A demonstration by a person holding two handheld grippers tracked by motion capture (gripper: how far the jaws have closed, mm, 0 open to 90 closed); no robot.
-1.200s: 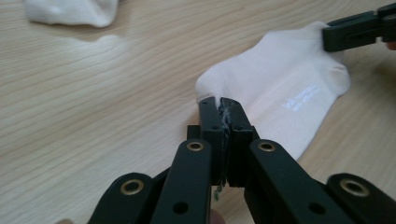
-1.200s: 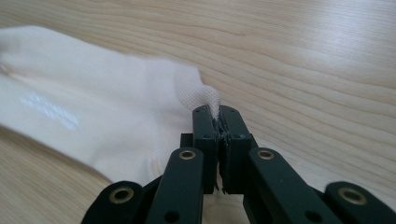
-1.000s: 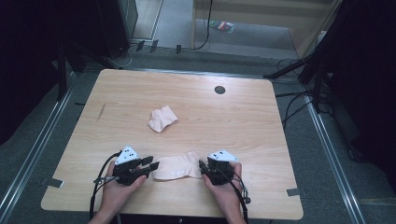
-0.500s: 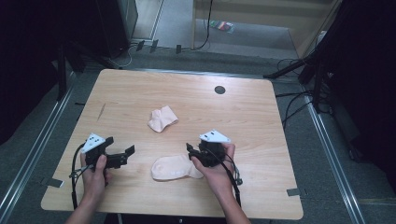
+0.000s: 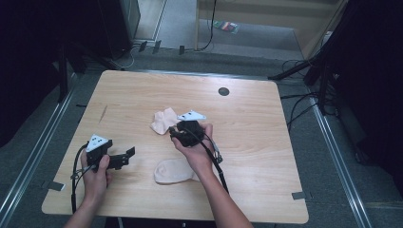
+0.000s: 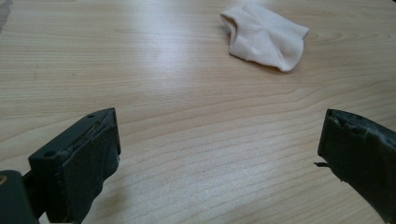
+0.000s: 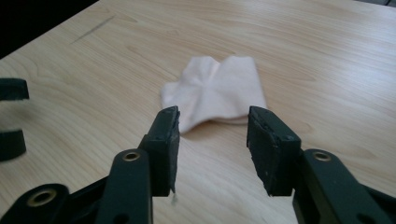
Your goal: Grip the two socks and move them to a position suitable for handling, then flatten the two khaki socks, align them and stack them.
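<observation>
Right gripper (image 5: 175, 135) has its jaws partly open and they have just been closing, with nothing between them. Just ahead of its tips lies the crumpled sock (image 7: 215, 93) on the wooden table (image 5: 266, 142), near but not touched. Behind this gripper, under the forearm, the flat sock (image 5: 172, 172) rests. Left gripper (image 5: 127, 156), off to the side, stands wide open and empty. I judge the step is the approach; next the jaws must reach forward and pinch the sock's near edge.
</observation>
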